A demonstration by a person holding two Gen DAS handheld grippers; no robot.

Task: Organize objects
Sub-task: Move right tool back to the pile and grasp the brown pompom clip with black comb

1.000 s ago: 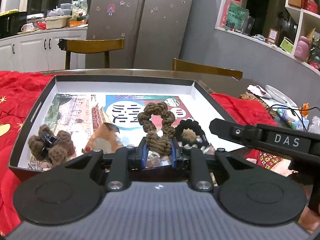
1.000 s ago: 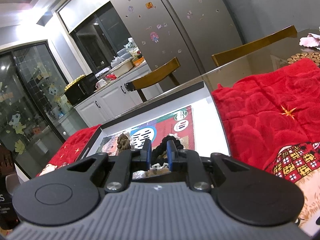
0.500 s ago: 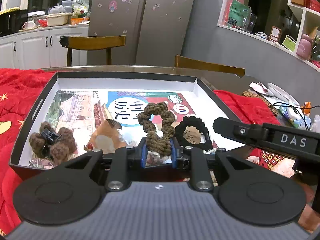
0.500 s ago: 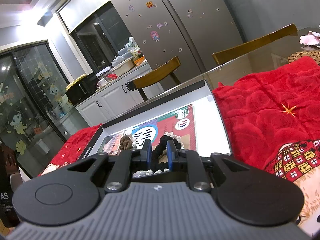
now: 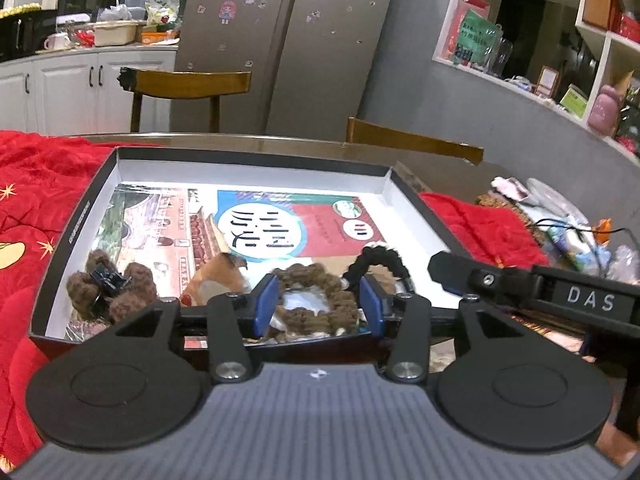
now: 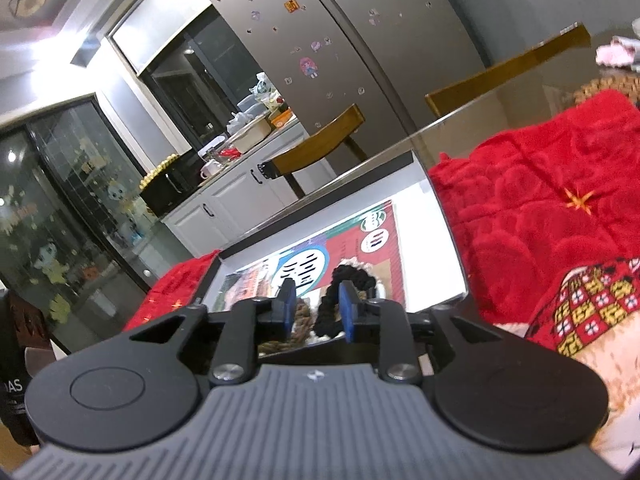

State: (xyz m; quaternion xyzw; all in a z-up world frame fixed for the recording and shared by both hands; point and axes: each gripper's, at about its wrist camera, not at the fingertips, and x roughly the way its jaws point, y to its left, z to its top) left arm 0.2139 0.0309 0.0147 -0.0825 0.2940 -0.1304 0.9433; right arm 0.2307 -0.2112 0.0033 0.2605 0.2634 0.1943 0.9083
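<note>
A shallow black box with a white inside and a printed sheet lies on the table. In the left wrist view my left gripper is open over its near edge. The brown braided scrunchie lies flat in the box between the jaws. A black scrunchie lies just right of it, and a brown fuzzy hair claw sits at the near left. In the right wrist view my right gripper is open, with the black scrunchie between and beyond its jaws. The box rim also shows there.
A red blanket covers the table on both sides of the box. Cables and clutter lie at the far right. Wooden chairs stand behind the table. The right gripper's body reaches in from the right.
My left gripper opened and the brown scrunchie dropped flat into the box. My right gripper opened off the black scrunchie, which now lies in the box.
</note>
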